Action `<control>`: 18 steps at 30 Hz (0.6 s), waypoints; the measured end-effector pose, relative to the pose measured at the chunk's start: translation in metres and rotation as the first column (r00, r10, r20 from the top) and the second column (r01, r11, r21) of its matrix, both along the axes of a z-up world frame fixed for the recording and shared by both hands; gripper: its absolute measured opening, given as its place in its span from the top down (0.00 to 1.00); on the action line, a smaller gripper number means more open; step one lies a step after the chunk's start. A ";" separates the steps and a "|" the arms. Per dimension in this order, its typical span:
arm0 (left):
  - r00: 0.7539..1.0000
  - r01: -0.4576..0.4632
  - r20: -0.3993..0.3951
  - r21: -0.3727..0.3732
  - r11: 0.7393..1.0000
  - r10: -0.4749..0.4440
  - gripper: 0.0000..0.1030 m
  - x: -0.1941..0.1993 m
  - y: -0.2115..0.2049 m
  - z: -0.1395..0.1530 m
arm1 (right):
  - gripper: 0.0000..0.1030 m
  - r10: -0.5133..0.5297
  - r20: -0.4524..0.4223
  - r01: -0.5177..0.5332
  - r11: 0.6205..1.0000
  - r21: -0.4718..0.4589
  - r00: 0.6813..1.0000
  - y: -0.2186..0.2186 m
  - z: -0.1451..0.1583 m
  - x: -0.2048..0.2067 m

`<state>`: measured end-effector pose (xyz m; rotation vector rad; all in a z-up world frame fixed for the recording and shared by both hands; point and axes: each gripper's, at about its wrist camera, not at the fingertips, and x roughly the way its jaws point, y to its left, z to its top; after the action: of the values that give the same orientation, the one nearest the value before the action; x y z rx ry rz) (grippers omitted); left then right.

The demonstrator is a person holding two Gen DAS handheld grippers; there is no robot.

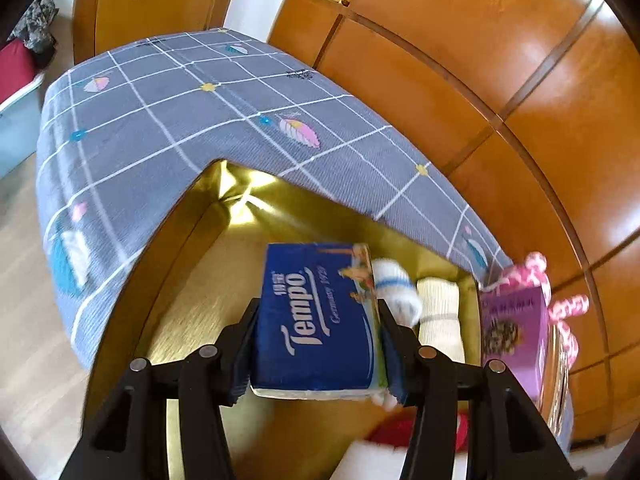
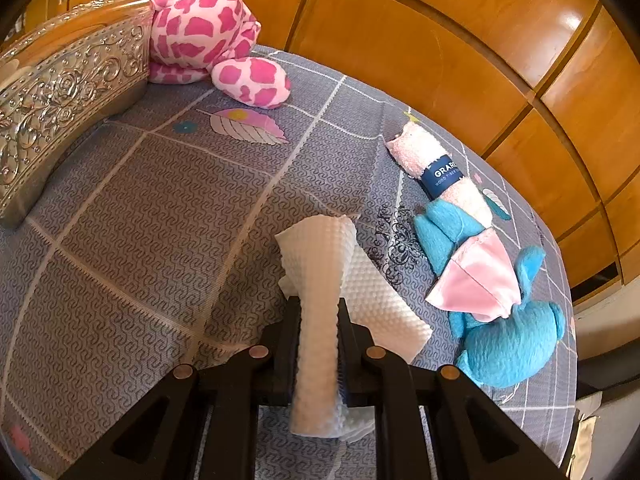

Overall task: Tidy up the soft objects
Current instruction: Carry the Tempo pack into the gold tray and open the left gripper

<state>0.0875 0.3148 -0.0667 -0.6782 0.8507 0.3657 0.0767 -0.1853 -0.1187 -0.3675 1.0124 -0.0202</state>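
Note:
My left gripper [image 1: 318, 308] is shut on a blue Tempo tissue pack [image 1: 316, 316] and holds it over a gold-lined box [image 1: 192, 300]. Two rolled white socks [image 1: 438, 312] lie at the box's right wall. My right gripper [image 2: 319, 306] is shut on a folded white textured cloth [image 2: 320, 280] just above the grey checked bedspread [image 2: 140, 208]. A blue plush with a pink skirt [image 2: 500, 312] and a rolled pink towel with a navy band [image 2: 436, 164] lie to the right of it. A pink spotted plush [image 2: 208, 28] sits at the back.
An ornate silver box [image 2: 60, 92] stands at the left of the bedspread. A purple box [image 1: 516, 336] stands beside the gold-lined box. Wooden cabinet panels [image 2: 440, 40] run behind the bed. A red item [image 1: 394, 432] and a white one lie low in the left wrist view.

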 end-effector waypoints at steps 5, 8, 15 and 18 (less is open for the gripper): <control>1.000 -0.004 -0.028 0.022 1.000 0.004 0.46 0.031 0.009 -0.011 | 0.86 -0.016 0.002 0.016 1.000 0.010 1.000 -0.008 -0.002 0.004; 0.999 0.000 -0.053 0.056 0.998 0.003 0.36 0.041 0.009 -0.018 | 0.86 -0.023 0.003 0.023 1.000 0.013 1.000 -0.009 -0.001 0.004; 0.999 0.027 -0.023 0.188 0.982 -0.023 0.27 0.025 -0.014 -0.002 | 0.86 -0.033 0.007 0.033 0.999 0.015 0.999 -0.012 -0.003 0.009; 0.999 0.040 0.010 0.252 0.967 -0.044 0.21 0.010 -0.033 0.010 | 0.86 -0.043 0.013 0.043 0.999 0.017 0.999 -0.012 -0.003 0.009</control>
<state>0.0972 0.2819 -0.0569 -0.4258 0.7868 0.4217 0.0860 -0.1969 -0.1221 -0.3301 1.0064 -0.0526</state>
